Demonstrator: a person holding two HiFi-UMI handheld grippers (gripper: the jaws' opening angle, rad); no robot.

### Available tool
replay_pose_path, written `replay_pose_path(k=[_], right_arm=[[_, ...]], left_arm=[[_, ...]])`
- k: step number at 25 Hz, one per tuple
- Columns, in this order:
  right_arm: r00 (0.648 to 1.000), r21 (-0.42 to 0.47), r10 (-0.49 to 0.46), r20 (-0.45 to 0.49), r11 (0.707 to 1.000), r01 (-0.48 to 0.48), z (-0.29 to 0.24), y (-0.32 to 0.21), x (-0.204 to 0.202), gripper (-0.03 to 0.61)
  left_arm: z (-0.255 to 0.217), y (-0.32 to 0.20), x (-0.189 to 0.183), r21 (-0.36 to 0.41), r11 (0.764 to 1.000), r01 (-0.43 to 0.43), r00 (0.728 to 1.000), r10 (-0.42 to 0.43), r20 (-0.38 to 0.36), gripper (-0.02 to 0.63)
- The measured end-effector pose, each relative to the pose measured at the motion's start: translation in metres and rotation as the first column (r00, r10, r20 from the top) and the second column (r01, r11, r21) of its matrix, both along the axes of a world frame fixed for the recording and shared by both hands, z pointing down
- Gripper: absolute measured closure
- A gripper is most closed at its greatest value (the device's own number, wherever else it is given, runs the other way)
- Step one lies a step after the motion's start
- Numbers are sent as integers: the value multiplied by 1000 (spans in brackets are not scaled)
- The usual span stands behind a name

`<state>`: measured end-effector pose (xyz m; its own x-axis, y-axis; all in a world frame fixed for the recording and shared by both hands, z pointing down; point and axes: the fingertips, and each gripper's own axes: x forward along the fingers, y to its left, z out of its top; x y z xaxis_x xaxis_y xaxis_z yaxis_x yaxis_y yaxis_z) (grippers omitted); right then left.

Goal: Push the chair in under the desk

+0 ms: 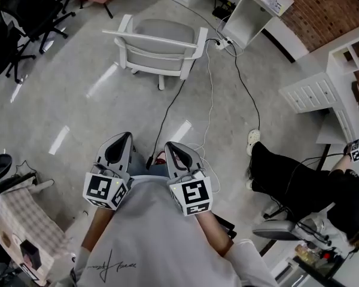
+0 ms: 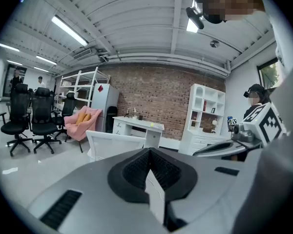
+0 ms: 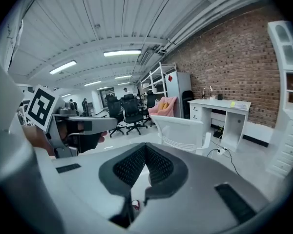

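the left tool [image 1: 124, 137] and the right tool [image 1: 169, 145] sit side by side, each with its jaws pressed together and nothing between them. the white slat-backed chair with a grey seat cushion [image 1: 158, 40] stands on the pale grey floor [image 1: 78, 100], well ahead of both tools, its back toward them. it is near the white counter [image 1: 251, 11] but not under it.
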<state>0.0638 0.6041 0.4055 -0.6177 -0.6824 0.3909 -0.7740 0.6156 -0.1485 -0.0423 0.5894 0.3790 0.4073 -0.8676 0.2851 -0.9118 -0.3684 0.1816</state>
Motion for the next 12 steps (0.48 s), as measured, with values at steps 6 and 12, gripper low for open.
replay_pose_path(k=[6, 12], right_arm=[[997, -49, 31, 74, 998, -27, 4, -7, -1, 554], [998, -65, 34, 60, 997, -30, 10, -24, -6, 554]], left_arm=[[-3, -2, -9, -4, 1000, 14, 1000, -14, -8, 611], [5, -13, -24, -27, 999, 46, 999, -47, -22, 611]])
